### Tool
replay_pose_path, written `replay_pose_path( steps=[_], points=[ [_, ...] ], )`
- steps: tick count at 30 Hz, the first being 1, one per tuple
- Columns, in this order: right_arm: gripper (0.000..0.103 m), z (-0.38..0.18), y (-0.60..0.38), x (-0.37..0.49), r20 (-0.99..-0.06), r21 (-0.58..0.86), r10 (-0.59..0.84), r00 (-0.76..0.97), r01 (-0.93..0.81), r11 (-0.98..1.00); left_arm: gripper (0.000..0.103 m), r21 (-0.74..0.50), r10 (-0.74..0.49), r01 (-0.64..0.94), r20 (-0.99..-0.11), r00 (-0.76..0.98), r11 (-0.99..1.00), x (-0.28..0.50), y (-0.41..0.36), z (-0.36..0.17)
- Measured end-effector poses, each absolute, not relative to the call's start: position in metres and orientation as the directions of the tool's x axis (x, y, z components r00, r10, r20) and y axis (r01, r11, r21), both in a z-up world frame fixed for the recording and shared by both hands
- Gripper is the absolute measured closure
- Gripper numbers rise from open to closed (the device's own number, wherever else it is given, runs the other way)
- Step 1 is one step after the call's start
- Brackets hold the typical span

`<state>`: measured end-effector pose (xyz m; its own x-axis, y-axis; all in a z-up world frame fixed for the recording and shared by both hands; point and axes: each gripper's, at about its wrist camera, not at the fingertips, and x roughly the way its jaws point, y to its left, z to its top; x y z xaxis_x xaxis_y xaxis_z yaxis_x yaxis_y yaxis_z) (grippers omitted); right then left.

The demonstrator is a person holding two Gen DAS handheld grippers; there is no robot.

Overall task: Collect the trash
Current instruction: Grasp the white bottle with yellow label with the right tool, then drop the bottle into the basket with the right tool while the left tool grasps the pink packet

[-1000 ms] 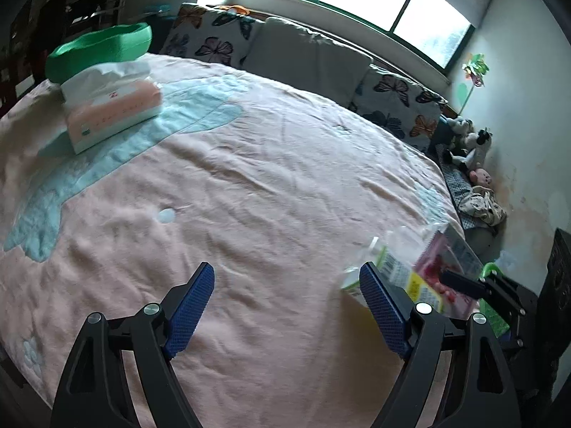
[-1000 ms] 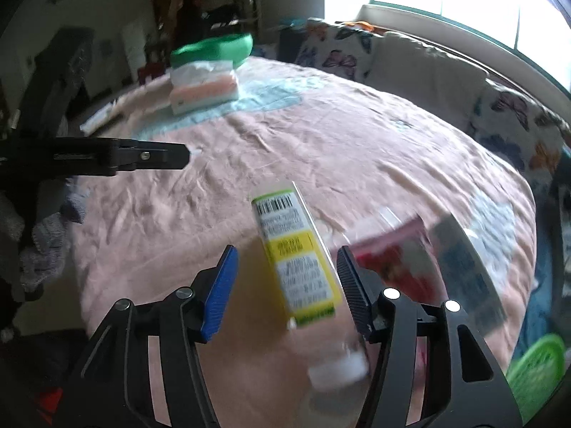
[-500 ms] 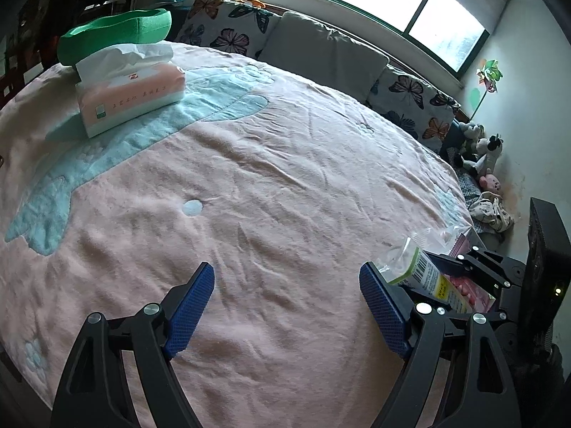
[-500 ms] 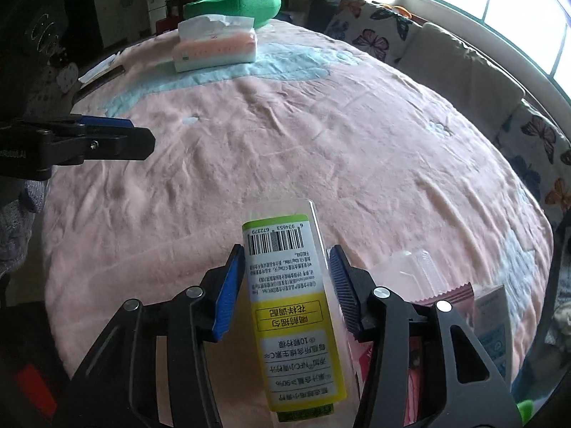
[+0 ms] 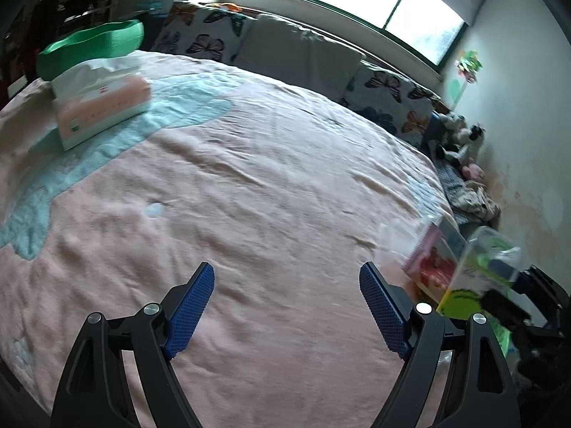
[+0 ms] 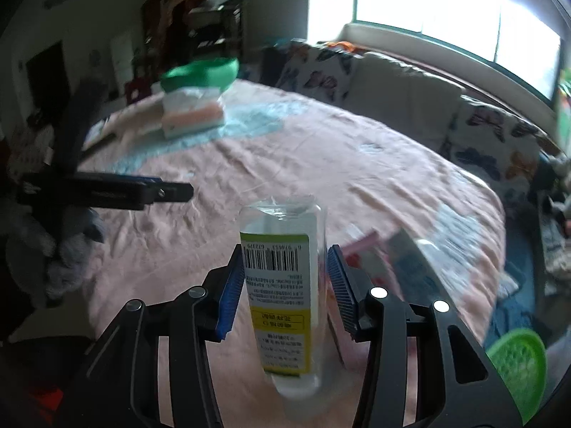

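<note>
A clear plastic bottle with a yellow-green label and a barcode is held bottom-forward above the pink bedspread, and my right gripper is shut on it. The left wrist view shows that same bottle blurred at the far right, off the bed's edge. Behind it on the bed lie a pink-red snack wrapper and a crumpled clear wrapper; the pink wrapper is blurred in the right wrist view. My left gripper hangs open over bare bedspread with nothing between its fingers.
A tissue pack and a green basin sit at the bed's far left corner. Butterfly cushions line the window side. Soft toys lie by the right wall. A green perforated basket stands low at the right, beside the bed.
My right gripper has closed onto the bottle and lifted it off the bed, carrying it toward the right edge. The left gripper has barely moved.
</note>
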<state>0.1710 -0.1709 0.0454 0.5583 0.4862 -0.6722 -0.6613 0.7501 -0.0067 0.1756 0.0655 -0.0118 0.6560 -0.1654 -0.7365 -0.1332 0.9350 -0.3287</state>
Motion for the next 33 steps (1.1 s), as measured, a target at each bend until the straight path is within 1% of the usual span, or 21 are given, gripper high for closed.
replay_pose_path(
  steps=[6,10,13,16,18,27,29,33],
  points=[
    [0.056,0.053,-0.220,0.146,-0.650,0.057,0.470,0.597,-0.579,0.814,0.023,-0.311,-0.227,-0.017,-0.727,0.648,0.950,0.181,0.023,-0.011],
    [0.056,0.061,-0.245,0.135,-0.635,0.067,0.444,0.633,-0.527,0.847,0.027,-0.302,-0.272,0.062,-0.728,0.629,0.951,0.187,-0.005,-0.014],
    [0.057,0.064,-0.262,0.130,-0.633,0.064,0.412,0.656,-0.487,0.871,0.027,-0.299,-0.317,0.135,-0.731,0.605,0.945,0.193,-0.026,-0.019],
    [0.057,0.069,-0.282,0.126,-0.632,0.062,0.378,0.676,-0.442,0.895,0.027,-0.254,-0.323,0.199,-0.737,0.594,0.947,0.201,-0.047,-0.023],
    [0.057,0.070,-0.295,0.124,-0.632,0.066,0.360,0.687,-0.415,0.907,0.027,-0.236,-0.341,0.250,-0.736,0.585,0.939,0.211,-0.060,-0.023],
    [0.057,0.077,-0.356,0.125,-0.617,0.102,0.268,0.740,-0.262,0.960,0.030,-0.241,-0.436,0.403,-0.742,0.510,0.883,0.264,-0.084,-0.027],
    [0.057,0.077,-0.368,0.125,-0.615,0.112,0.250,0.748,-0.231,0.967,0.032,-0.233,-0.450,0.442,-0.748,0.488,0.866,0.272,-0.089,-0.030],
    [0.057,0.074,-0.389,0.128,-0.618,0.121,0.208,0.758,-0.169,0.978,0.039,-0.237,-0.468,0.478,-0.760,0.451,0.846,0.281,-0.092,-0.038]
  ],
)
